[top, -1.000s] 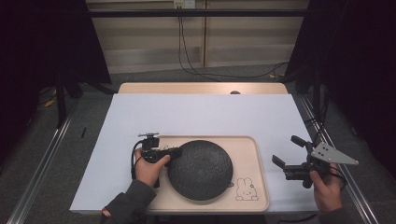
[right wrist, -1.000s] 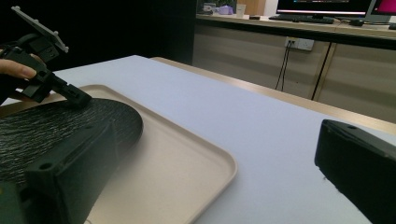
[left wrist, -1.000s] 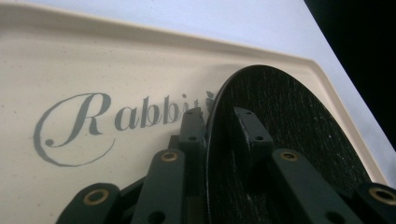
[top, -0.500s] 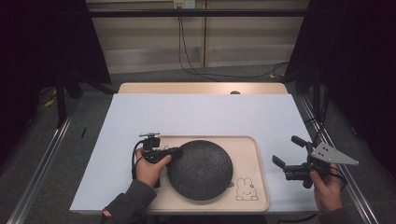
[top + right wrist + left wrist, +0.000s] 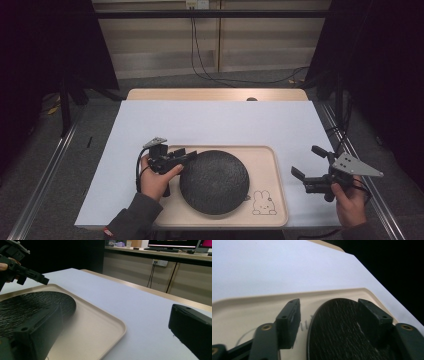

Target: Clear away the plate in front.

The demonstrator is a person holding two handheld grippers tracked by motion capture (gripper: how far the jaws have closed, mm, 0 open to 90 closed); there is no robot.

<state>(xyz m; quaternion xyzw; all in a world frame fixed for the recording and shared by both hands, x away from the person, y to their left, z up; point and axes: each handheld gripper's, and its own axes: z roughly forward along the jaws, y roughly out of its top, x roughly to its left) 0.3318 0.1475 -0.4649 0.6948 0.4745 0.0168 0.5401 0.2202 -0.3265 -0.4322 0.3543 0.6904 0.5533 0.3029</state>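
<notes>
The left gripper has just been opening; its jaws stand apart around the black plate's edge. The right gripper is wide, holding nothing.

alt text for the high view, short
A round black plate lies in a beige tray on a white-covered table. The left gripper is at the plate's left rim, jaws just opened; the right gripper hovers open beside the tray.
</notes>
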